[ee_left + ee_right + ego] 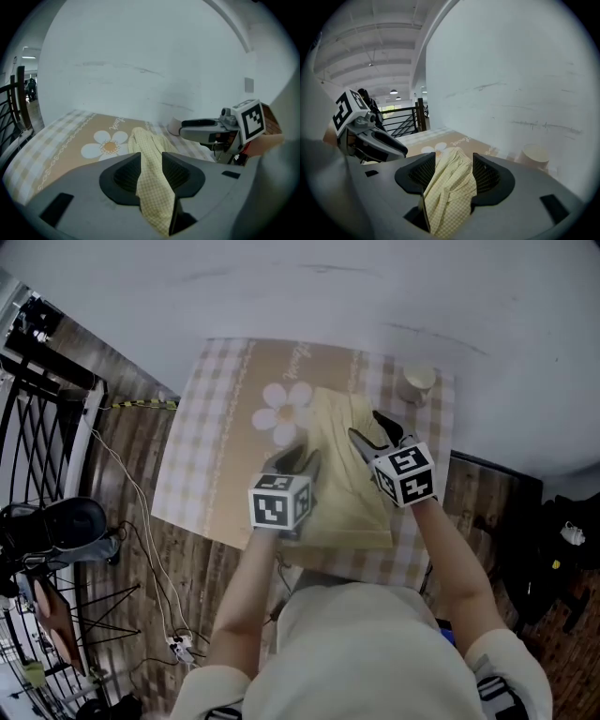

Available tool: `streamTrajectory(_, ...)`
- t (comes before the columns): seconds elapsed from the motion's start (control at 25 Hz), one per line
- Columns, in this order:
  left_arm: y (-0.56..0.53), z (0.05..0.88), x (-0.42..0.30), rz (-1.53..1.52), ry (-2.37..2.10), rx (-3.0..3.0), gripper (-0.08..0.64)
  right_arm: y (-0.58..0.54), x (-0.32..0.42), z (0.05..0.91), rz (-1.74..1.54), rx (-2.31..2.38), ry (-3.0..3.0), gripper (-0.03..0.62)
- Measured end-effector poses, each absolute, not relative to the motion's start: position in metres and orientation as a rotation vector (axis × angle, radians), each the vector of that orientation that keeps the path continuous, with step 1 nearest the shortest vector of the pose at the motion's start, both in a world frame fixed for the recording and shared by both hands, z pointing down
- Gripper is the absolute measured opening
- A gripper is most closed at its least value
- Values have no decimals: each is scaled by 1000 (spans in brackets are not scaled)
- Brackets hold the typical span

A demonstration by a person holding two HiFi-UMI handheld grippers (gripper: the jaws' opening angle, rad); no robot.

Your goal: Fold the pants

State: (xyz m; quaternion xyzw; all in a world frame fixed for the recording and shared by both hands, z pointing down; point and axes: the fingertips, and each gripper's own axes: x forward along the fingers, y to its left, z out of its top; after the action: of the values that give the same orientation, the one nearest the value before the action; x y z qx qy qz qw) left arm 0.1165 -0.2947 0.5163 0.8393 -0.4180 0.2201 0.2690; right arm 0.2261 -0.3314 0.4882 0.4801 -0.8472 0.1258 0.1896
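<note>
Head view, pants (pixel 349 486): pale yellow checked cloth, bunched lengthwise on the tablecloth (pixel 211 474), just right of its printed daisy (pixel 284 411)
Head view, my left gripper (pixel 300 463): at the left edge of the pants, its marker cube (pixel 279 502) facing up
Head view, my right gripper (pixel 372 430): at the right side of the pants, nearer the far end, with its own marker cube (pixel 405 474) on top
Head view, cup (pixel 415 383): small and pale, at the far right corner of the cloth, apart from the pants
Head view, surroundings: white wall (pixel 328 287) beyond the table, wooden floor (pixel 131 456) with cables (pixel 141 521) at my left
Left gripper view, my left gripper (pixel 151 159): clenched on a fold of the pants (pixel 152 187), which runs up between the two dark pads and back down to the table
Left gripper view, beyond: the daisy (pixel 108 144) lies left of the fabric, and my right gripper (pixel 183 129) reaches in from the right
Right gripper view, my right gripper (pixel 452 171): clamped on a thicker bundle of the pants (pixel 449 192), filling the gap between the pads
Right gripper view, beyond: my left gripper (pixel 401 151) is at the left, the cup (pixel 534 157) at the right by the wall
</note>
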Motion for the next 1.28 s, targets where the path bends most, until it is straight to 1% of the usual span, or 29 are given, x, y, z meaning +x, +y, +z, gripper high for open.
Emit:
streamTrajectory(0.16,-323,530,118,605,-1116,2245,118,-356,219,514,363,1339,-2313,235)
streamTrajectory(0.36,-359,544,117,616,-1127,2226,118,-376,216,548,412,1353,-2232,182)
streamTrajectory(0.48,-375,552,118,640,-1117,2227,118,-385,214,565,444,1358,-2196,162)
streamTrajectory(0.72,-397,564,124,664,-1096,2221,118,-399,214,583,463,1371,-2142,95)
streamTrajectory(0.84,-405,569,130,673,-1083,2217,118,-398,217,586,461,1357,-2133,17)
streamTrajectory(1.12,-419,579,146,707,-1048,2230,118,-403,248,576,353,1367,-2096,6)
streamTrajectory(1.28,-422,584,156,740,-1024,2236,135,-405,270,574,350,1388,-2064,6)
